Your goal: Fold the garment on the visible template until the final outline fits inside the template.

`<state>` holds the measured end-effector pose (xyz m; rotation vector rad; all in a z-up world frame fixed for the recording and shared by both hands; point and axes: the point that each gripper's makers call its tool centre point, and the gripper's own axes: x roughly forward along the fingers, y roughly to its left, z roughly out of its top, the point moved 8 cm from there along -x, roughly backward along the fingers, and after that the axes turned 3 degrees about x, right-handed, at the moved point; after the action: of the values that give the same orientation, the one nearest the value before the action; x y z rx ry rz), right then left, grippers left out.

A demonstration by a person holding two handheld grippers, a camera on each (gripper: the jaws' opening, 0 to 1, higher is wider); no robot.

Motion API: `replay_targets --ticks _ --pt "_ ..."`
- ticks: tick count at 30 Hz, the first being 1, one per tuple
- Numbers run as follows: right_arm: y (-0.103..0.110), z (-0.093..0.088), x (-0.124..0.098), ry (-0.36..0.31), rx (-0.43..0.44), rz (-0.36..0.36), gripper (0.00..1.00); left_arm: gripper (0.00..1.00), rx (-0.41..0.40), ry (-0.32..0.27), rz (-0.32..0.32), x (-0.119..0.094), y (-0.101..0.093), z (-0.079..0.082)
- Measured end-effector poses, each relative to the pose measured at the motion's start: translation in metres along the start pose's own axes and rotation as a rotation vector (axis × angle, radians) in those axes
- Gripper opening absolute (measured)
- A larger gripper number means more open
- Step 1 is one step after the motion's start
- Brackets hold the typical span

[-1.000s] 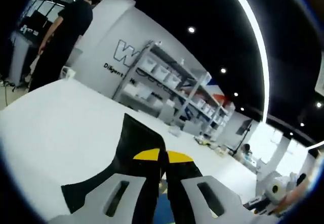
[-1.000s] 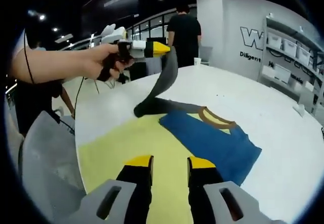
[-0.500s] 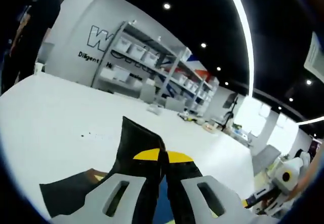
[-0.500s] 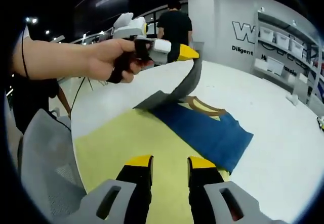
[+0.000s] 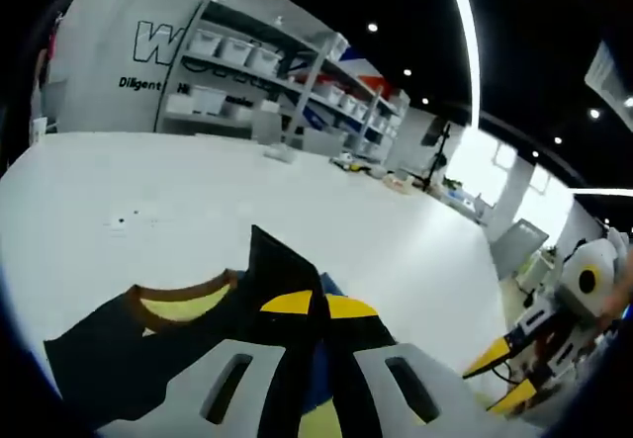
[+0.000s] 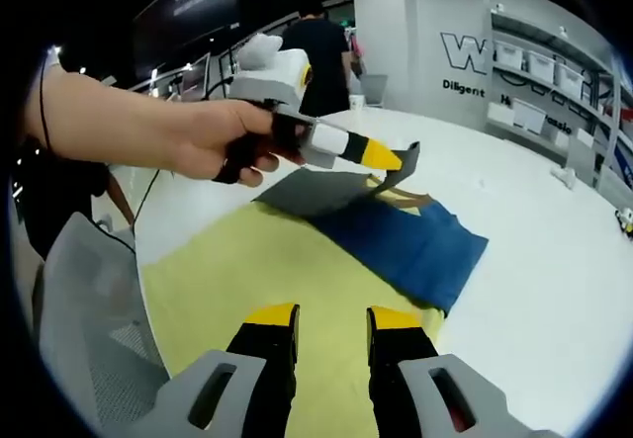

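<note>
gripping garment sleeve, left gripper

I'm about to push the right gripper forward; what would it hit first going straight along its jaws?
Probably the yellow template on the table: the open right gripper hovers over it, and the blue shirt lies farther ahead. Height above the sheet is unclear.

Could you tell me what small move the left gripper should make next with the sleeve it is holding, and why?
Probably lower the left gripper a little further and lay the dark sleeve flat on the blue shirt. Its jaws are shut on the sleeve's edge just above the collar, the fabric is not yet down, and the right gripper hangs open over the yellow template.
</note>
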<state>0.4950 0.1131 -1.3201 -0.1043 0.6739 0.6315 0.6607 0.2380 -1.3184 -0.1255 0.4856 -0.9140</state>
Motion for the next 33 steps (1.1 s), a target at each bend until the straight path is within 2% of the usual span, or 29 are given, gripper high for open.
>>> replay_targets --ticks 8,13,16,18,22,24,30,31,32,33 --pt "-0.003 -0.002 0.000 0.002 0.010 -0.007 0.21 0.02 -0.021 0.038 0.000 0.016 -0.004 -0.011" --pt "-0.004 -0.005 -0.001 0.007 0.017 -0.012 0.21 0.02 -0.046 0.051 -0.025 0.024 -0.011 -0.016" --pt "-0.004 -0.006 -0.002 0.008 0.020 -0.015 0.21 0.11 -0.073 0.052 -0.063 0.027 -0.021 -0.017" --pt "-0.004 -0.006 -0.002 0.009 0.020 -0.016 0.21 0.12 -0.064 0.045 -0.083 0.023 -0.028 -0.017" --pt "-0.003 -0.007 0.001 0.020 0.013 -0.014 0.21 0.15 -0.041 0.034 -0.112 0.009 -0.034 -0.015" --pt "-0.001 -0.008 0.003 0.025 0.010 -0.011 0.21 0.15 -0.023 0.024 -0.127 -0.005 -0.036 -0.014" --pt "0.006 -0.010 0.004 0.021 -0.006 0.007 0.23 0.16 0.042 0.022 -0.145 -0.061 -0.028 -0.025" --pt "0.007 -0.010 0.003 0.019 -0.008 0.007 0.23 0.16 0.062 0.038 -0.149 -0.070 -0.026 -0.029" --pt "0.008 -0.012 0.002 0.015 -0.006 0.011 0.23 0.16 0.091 0.080 -0.133 -0.084 -0.021 -0.037" --pt "0.009 -0.013 0.001 0.014 -0.012 0.013 0.24 0.16 0.114 0.082 -0.130 -0.094 -0.019 -0.040"
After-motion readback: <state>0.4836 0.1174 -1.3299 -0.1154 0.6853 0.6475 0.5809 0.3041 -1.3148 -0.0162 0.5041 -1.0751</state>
